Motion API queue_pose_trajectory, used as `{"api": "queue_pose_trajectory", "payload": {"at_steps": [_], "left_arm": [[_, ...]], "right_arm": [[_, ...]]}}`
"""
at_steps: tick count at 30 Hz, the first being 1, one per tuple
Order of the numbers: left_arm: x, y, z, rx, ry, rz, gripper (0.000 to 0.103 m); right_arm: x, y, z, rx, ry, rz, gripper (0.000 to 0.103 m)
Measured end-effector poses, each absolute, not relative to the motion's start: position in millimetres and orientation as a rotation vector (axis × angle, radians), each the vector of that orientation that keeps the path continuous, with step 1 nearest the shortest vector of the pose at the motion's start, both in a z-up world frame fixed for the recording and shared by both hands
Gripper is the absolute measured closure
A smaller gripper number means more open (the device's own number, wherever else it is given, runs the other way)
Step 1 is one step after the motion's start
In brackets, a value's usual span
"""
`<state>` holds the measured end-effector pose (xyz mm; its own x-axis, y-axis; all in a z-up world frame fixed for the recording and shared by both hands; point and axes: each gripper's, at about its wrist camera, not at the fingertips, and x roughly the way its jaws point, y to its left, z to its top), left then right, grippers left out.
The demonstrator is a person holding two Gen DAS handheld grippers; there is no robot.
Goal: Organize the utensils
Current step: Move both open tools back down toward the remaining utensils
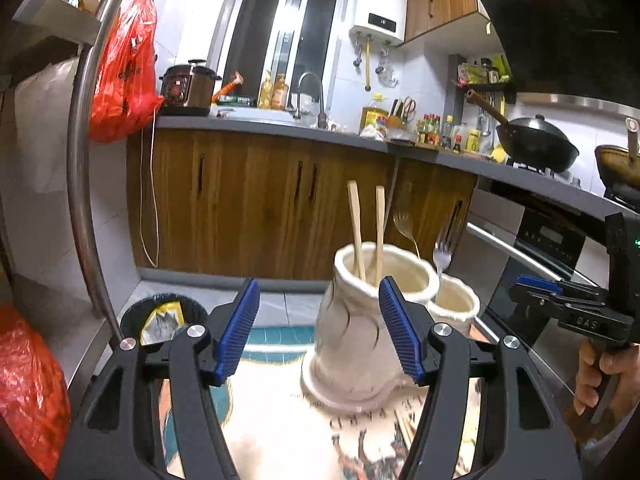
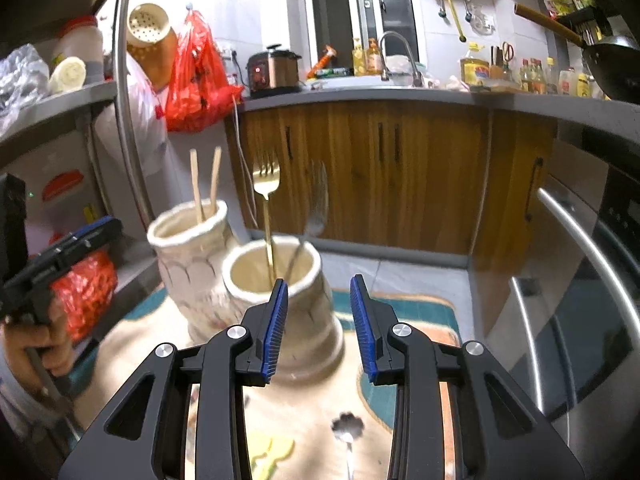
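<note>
Left wrist view: our left gripper has its fingers spread, nothing between them. The tall vase with two chopsticks sits just ahead, partly behind the right finger.

Right wrist view: our right gripper is partly spread and empty. The shorter vase with a gold fork and a blurred silver fork stands just past the left finger. A spoon lies on the mat below the fingers.

Both wrist views look forward, close, sharing two holders
</note>
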<state>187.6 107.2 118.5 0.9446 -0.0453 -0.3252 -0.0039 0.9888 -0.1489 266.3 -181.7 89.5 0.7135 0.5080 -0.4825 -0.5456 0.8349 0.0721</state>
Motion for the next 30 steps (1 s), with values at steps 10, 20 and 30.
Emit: {"api": "queue_pose_trajectory", "payload": {"at_steps": [10, 20, 30], "left_arm": [[197, 69, 68, -0.075, 0.614, -0.138, 0.041], [198, 34, 26, -0.024, 0.798, -0.237, 0.051], [196, 20, 7, 0.004, 0.869, -0.284, 0.066]], "right_arm": [[249, -202, 37, -0.116, 0.678, 0.581, 0.069], [232, -219, 14, -0.105, 0.755, 0.578, 0.069], [231, -213, -3, -0.144, 0.83, 0.593, 0.069]]}}
